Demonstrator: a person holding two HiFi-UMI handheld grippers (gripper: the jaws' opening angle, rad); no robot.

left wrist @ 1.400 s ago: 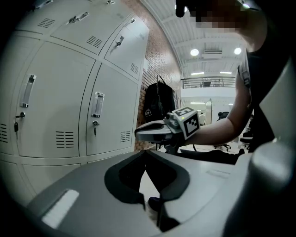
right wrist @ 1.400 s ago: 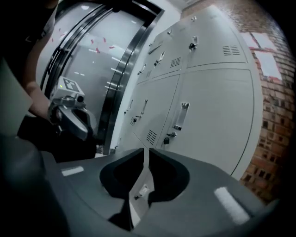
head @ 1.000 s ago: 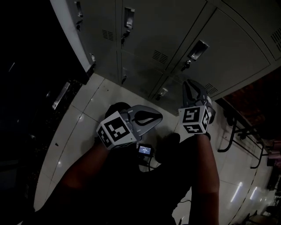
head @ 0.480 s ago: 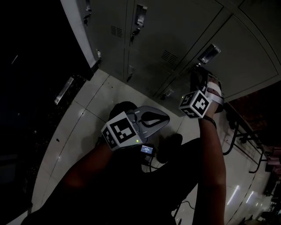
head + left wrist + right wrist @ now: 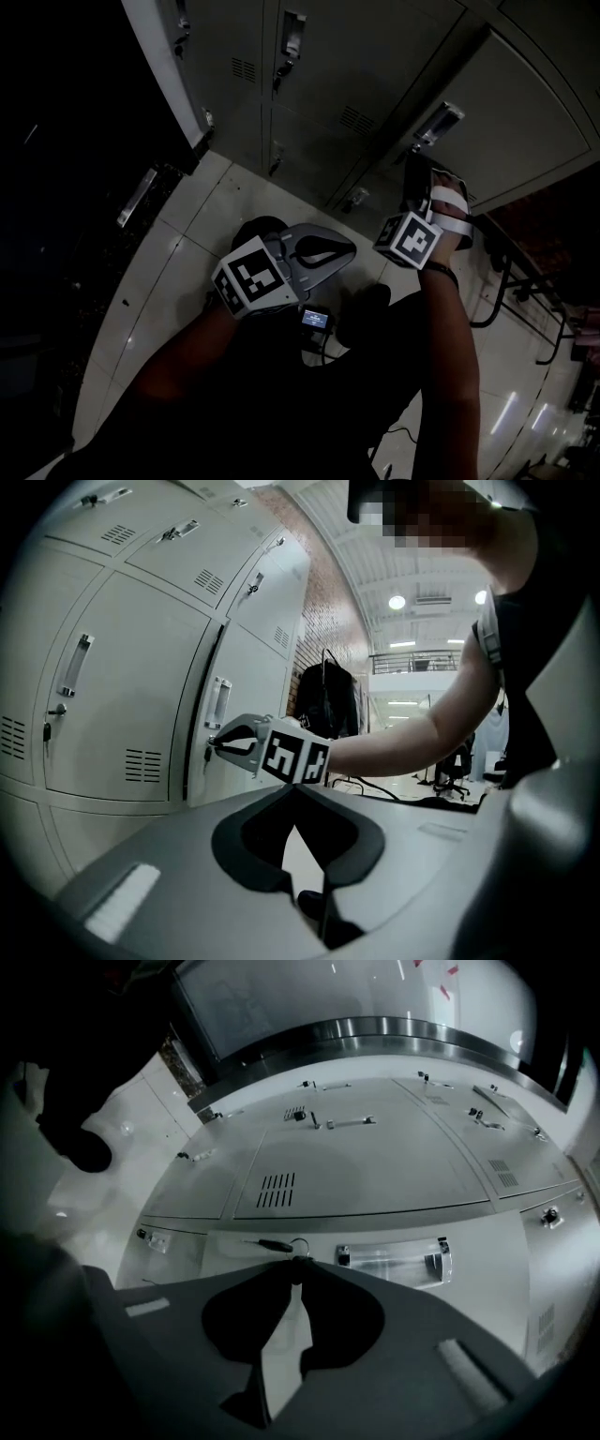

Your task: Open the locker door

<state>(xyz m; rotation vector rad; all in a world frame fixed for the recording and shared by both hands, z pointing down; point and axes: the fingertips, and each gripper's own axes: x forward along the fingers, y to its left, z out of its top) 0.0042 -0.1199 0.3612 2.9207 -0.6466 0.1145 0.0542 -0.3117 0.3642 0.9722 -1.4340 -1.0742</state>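
Left gripper (image 5: pixel 351 251), right gripper (image 5: pixel 414 167): grey shells, black pads. Black-and-white marker cubes (image 5: pixel 251 278). White strap (image 5: pixel 452 212). Dark wristband (image 5: pixel 439 273).

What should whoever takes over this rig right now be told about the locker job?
Left gripper: shut, empty, held back from the lockers.
Right gripper: shut, apparently on the keys at the lock beside the handle.
Locker door: looks closed.
Done: keys reached and gripped.
Left: turn the key if it is locked, then pull the door open.
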